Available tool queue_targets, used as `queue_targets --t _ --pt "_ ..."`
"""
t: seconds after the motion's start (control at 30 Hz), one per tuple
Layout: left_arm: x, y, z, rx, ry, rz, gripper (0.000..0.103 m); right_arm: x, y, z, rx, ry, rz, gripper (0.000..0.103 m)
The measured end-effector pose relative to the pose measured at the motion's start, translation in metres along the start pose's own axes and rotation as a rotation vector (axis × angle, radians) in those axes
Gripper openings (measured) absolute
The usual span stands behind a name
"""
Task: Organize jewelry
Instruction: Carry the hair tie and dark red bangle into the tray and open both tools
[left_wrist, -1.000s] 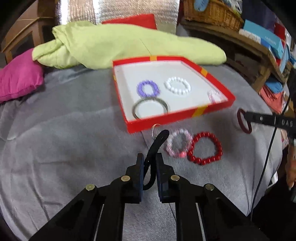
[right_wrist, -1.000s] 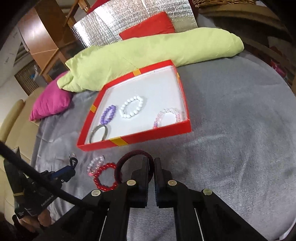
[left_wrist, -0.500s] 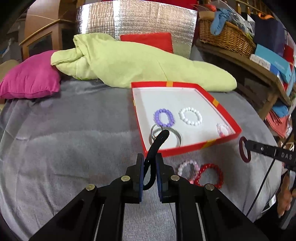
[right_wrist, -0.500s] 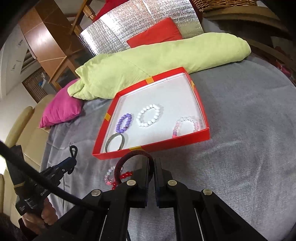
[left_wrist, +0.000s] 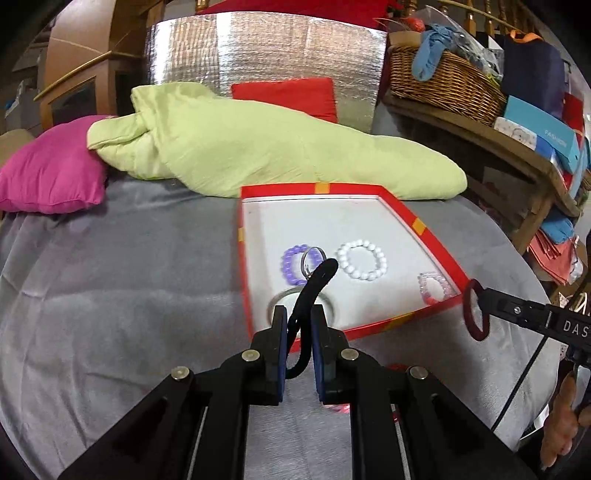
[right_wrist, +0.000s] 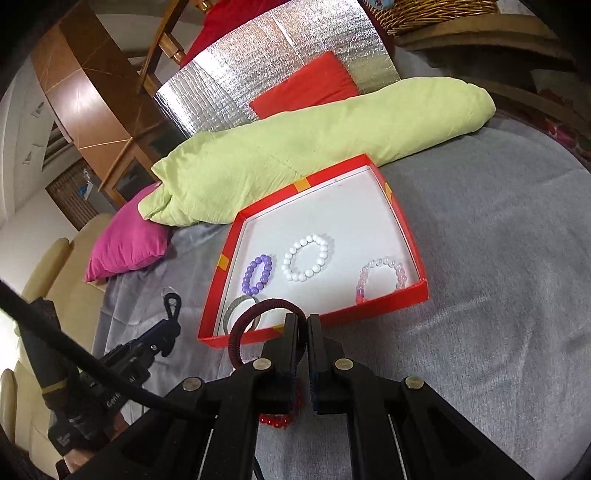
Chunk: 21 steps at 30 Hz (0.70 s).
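Left wrist view shows the left gripper (left_wrist: 299, 332) closed on a black cord (left_wrist: 314, 291) that carries a thin metal ring (left_wrist: 312, 258) at its top end; cord and ring hang above the near left part of the red box (left_wrist: 424, 229), in front of the purple bead bracelet (left_wrist: 291, 264). Inside the box, on its white floor, the purple bracelet lies near the left wall, the white bead bracelet (left_wrist: 362, 260) lies beside it toward the middle, the pale pink bracelet (left_wrist: 436, 288) lies in the near right corner, and a silver bangle (left_wrist: 280, 299) lies in the near left corner, partly hidden by the fingers. The box rests on a grey cover (left_wrist: 129, 295), with a green pillow (left_wrist: 277, 155) touching its far edge and a pink cushion (left_wrist: 51, 173) at the far left.

Right wrist view shows the right gripper (right_wrist: 301, 336) closed on a dark red hair band (right_wrist: 251, 321), which is held upright over the near edge of the box, close to its near left corner. A red bead bracelet (right_wrist: 275, 421) lies on the grey cover below the right gripper, mostly hidden by the fingers
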<state>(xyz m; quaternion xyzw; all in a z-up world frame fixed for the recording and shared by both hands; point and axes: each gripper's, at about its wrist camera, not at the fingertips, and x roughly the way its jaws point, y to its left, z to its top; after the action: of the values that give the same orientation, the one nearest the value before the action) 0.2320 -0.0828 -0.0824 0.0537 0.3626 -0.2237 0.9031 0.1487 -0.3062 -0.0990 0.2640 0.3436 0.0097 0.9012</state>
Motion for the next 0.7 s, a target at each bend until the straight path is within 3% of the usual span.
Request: queue_targets --t 0.7 --pt "0.016 -0.027 0.005 0.045 0.021 0.018 0.013 0.002 -0.017 0.000 0.041 0.010 -0.043 0.006"
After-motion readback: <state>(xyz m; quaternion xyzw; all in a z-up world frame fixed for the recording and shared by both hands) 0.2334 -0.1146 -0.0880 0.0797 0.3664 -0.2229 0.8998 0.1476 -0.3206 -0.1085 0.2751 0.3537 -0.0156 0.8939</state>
